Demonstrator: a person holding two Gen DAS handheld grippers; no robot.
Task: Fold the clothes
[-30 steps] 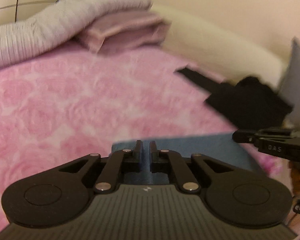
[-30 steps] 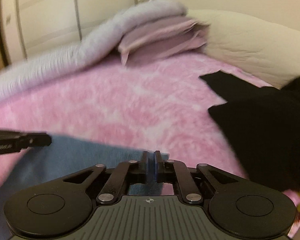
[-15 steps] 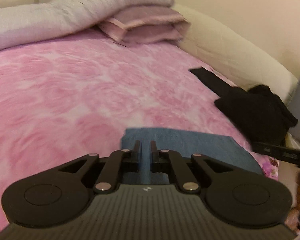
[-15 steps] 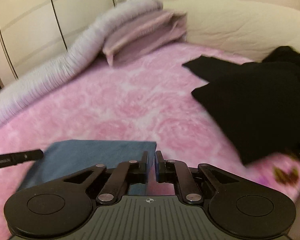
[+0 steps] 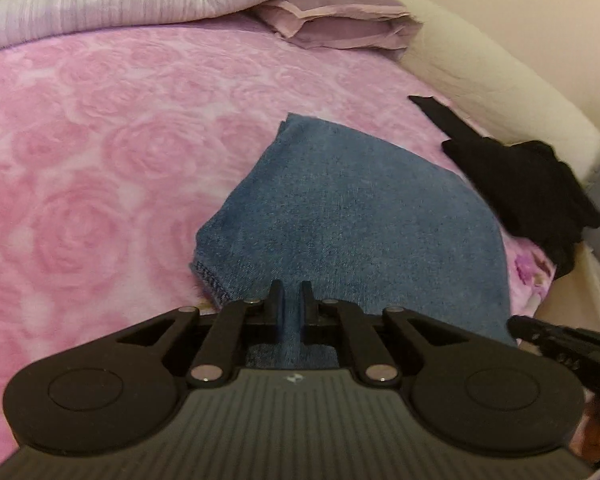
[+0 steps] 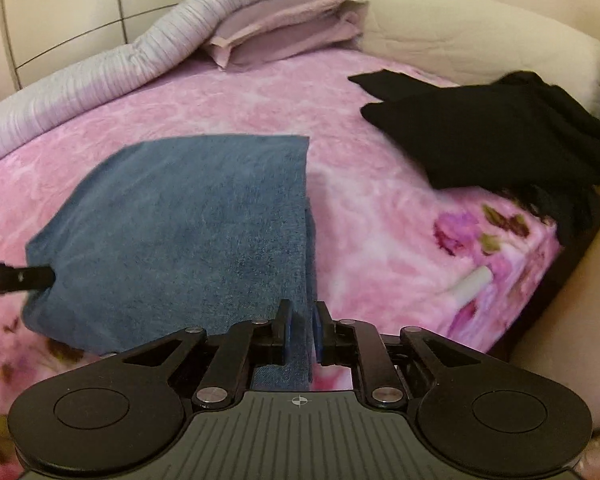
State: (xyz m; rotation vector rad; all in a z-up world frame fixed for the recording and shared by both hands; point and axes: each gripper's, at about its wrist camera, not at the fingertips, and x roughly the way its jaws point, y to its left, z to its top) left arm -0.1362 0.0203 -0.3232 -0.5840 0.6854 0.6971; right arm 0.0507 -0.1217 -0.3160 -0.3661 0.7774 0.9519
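- Lying on the pink blanket [image 5: 100, 152], the blue cloth [image 5: 360, 216] is stretching straight ahead of both tools, its long axis running away from them toward the pillows [image 5: 340, 24].
- Left tool [image 5: 291, 294] is gripping the near left corner; its jaws are opening, the pads standing slightly apart with blue fabric between them.
- Right tool [image 6: 301, 314] is sitting at the near right edge [image 6: 306, 240] of the cloth; its jaws are opening too, with the fabric edge in the gap and not visibly pressed.
- Both tools are pointing downward at the near hem, side by side, equally near it.
- Further right, a black garment [image 6: 492, 132] is lying well apart, waiting its turn.
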